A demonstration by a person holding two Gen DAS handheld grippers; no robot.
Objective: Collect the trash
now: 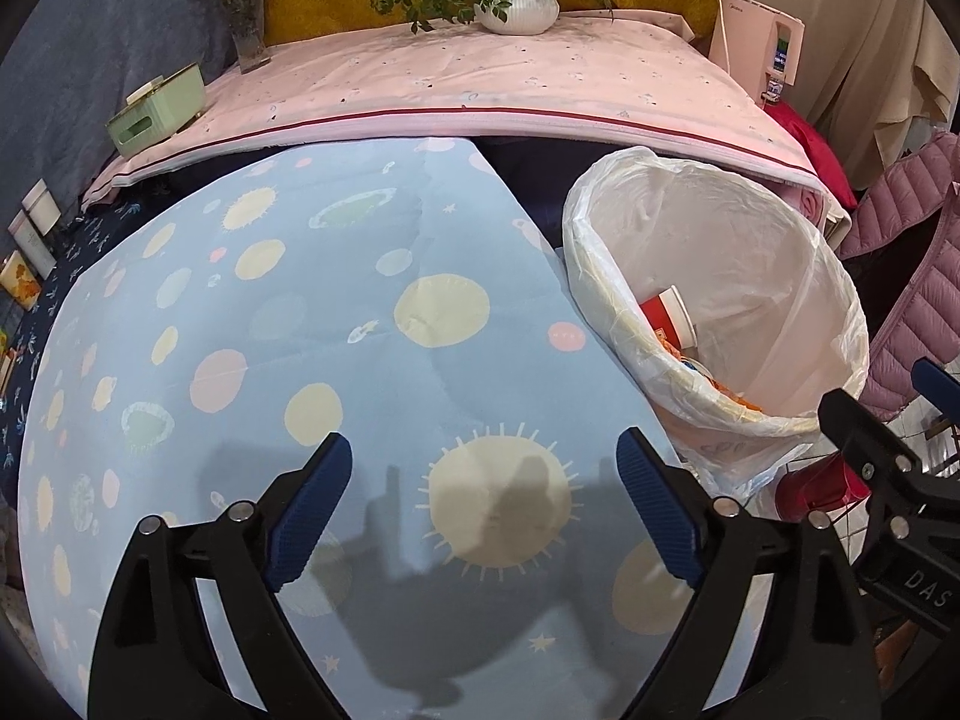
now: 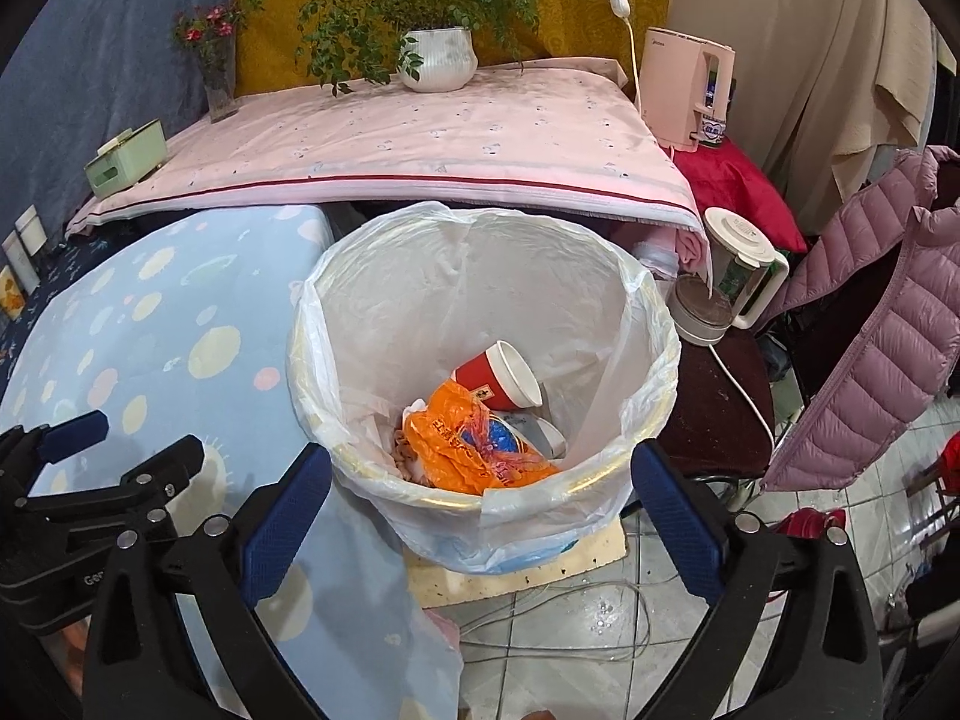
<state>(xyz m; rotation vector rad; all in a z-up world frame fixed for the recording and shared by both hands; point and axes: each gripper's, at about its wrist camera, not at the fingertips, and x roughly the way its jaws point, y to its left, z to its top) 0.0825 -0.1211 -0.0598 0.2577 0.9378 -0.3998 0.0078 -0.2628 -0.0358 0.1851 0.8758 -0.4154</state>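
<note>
Far left on the pink-clothed back table: a pale green plastic tissue box [image 2: 125,157], no lettering legible. Next along, a glass vase of red flowers [image 2: 217,75] and a white ribbed ceramic pot with a leafy green plant [image 2: 438,59].

Nearer, a light blue cloth printed with suns and pastel dots [image 1: 360,372], bare of any trash in both views. Over it, the left gripper [image 1: 483,501], blue pads spread wide, nothing between them.

Right of the cloth, just off its edge: a round bin lined with a thin translucent white plastic bag [image 2: 645,372], standing on the tiled floor. Below the right gripper [image 2: 477,519], also spread wide and empty. Inside the bin, all the collected trash:
- a red paper cup with a white rim [image 2: 501,381], lying on its side; likely very light, easily crushed, best pinched at the rim or across the wall;
- a crumpled orange plastic bag with a blue print [image 2: 474,441]; soft, slippery, probably near weightless, best taken by a bunched fold. Printed characters present, too creased to read;
- something whitish beneath, mostly hidden.

Liner thin and tear-prone; best gathered at the overhanging rim.

Further right, a pink water dispenser [image 2: 684,93] with a small logo up top, probably "Midea". Then a white electric kettle with a glass body [image 2: 735,276] and a mauve quilted puffer jacket [image 2: 870,354]. On the right gripper's body in the left wrist view, white letters "DAS", cut off.
</note>
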